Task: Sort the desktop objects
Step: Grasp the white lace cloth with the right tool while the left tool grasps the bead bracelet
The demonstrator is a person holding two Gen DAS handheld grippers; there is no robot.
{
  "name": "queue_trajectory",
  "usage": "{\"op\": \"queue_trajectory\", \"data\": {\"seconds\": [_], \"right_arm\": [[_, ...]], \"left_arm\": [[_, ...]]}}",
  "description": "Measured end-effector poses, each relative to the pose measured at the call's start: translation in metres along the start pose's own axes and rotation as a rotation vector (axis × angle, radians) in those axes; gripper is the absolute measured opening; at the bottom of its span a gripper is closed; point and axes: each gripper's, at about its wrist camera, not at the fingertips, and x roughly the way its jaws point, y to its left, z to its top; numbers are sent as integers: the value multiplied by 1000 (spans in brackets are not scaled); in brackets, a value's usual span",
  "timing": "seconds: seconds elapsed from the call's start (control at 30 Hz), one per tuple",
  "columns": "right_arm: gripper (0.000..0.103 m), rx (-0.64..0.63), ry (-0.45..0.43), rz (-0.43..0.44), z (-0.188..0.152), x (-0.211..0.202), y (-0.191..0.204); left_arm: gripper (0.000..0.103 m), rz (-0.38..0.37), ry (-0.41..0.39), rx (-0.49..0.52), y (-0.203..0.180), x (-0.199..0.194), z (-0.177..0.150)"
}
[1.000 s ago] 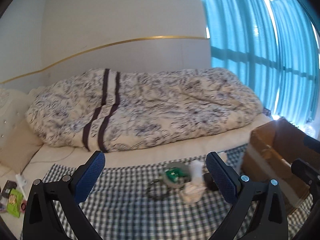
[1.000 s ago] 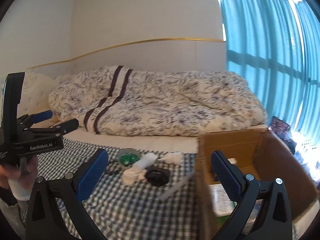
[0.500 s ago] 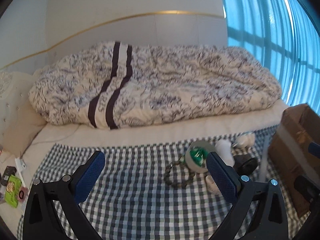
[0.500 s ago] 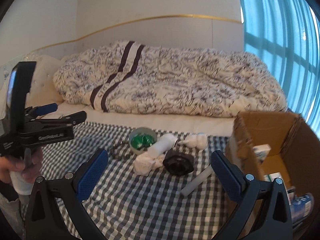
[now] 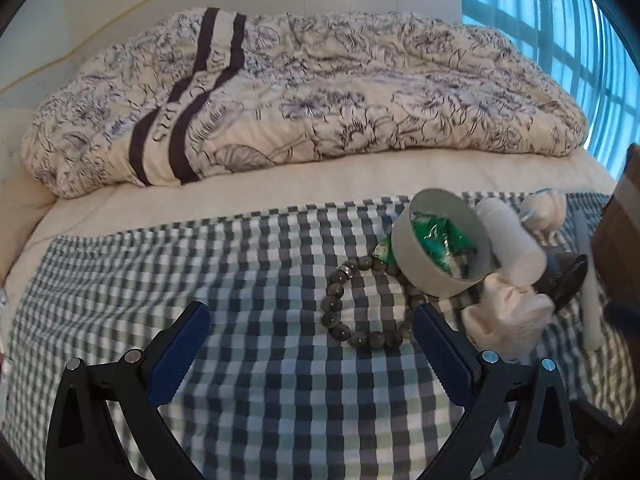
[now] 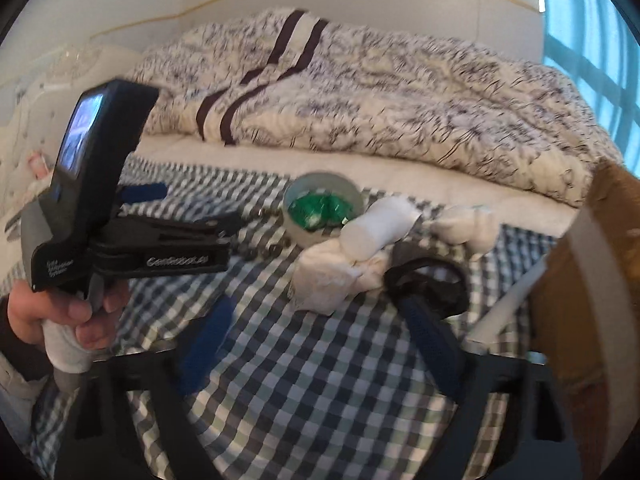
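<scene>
On the bed, near its right edge: a small heap of desk things lies on the checked cloth, in front of the rumpled floral duvet.
Bead bracelet: flat on the cloth at the left of the heap, its far side tucked under the round tin.
Round tin: tipped on its side, mouth showing, with green foil packets inside.
White roll: lying against the tin's right side, on top of a crumpled white cloth.
Black round object: just right of the white cloth; blurred, I cannot tell what it is.
Cardboard box: standing at the bed's right edge, close beside the heap.
Left gripper: jaws spread wide, nothing between them, low over the cloth just short of the bracelet; a hand grips its handle.
Right gripper: blurred, blue pads well apart and empty, pointing at the white cloth and black object.
</scene>
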Motion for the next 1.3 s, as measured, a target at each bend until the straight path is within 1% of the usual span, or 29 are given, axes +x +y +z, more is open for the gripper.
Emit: {"op": "queue_trajectory", "data": {"seconds": [0.13,0.23,0.33,0.43,0.53,0.57,0.6,0.63,0.67,0.7,0.73,0.77,0.8,0.83,0.87,0.9,1.03,1.1,1.2,1.23,1.3], "right_arm": [[65,4,11,-17,0,17,-1],[65,22,9,-53,-1,24,-6],[67,35,25,-85,4,32,-10],[67,44,38,-85,8,40,-12],[67,53,47,-77,9,47,-13],[67,56,51,-77,9,50,-13],[67,56,55,-78,8,52,-12],[67,55,61,-79,7,54,-12],[66,54,69,-83,7,57,-12],[62,56,70,-83,6,59,-12],[54,58,73,-81,6,60,-12],[49,62,77,-77,6,60,-13],[38,65,76,-73,6,60,-13],[29,67,75,-72,6,60,-14],[26,69,75,-68,6,60,-14],[21,70,73,-63,6,59,-14],[14,81,41,-60,6,53,-16],[14,83,15,-55,7,47,-15],[14,80,-43,-44,8,34,-14],[14,76,-62,-45,8,30,-13],[14,62,-96,-49,9,23,-9]], "left_arm": [[103,-41,15,19,-6,16,-4],[103,-51,23,46,-14,25,-4],[103,-71,59,55,-19,37,-3],[103,-93,98,41,-18,46,-3],[102,-115,110,17,-16,50,-3],[100,-116,109,17,-16,50,-4],[96,-116,103,22,-17,49,-4],[89,-119,96,28,-19,49,-5],[85,-124,89,39,-20,48,-5],[77,-130,85,52,-23,47,-5],[69,-136,81,61,-25,46,-5],[66,-145,76,70,-26,45,-6],[55,-156,71,76,-28,43,-6],[41,-167,65,78,-28,42,-6],[34,-173,59,79,-28,40,-6],[24,-173,56,78,-28,40,-5],[24,-197,56,51,-23,38,-4],[24,-209,46,38,-21,35,-3],[22,-199,18,30,-18,25,-2],[1,-199,8,28,-18,22,-2],[1,-204,-13,11,-14,13,1]]}}
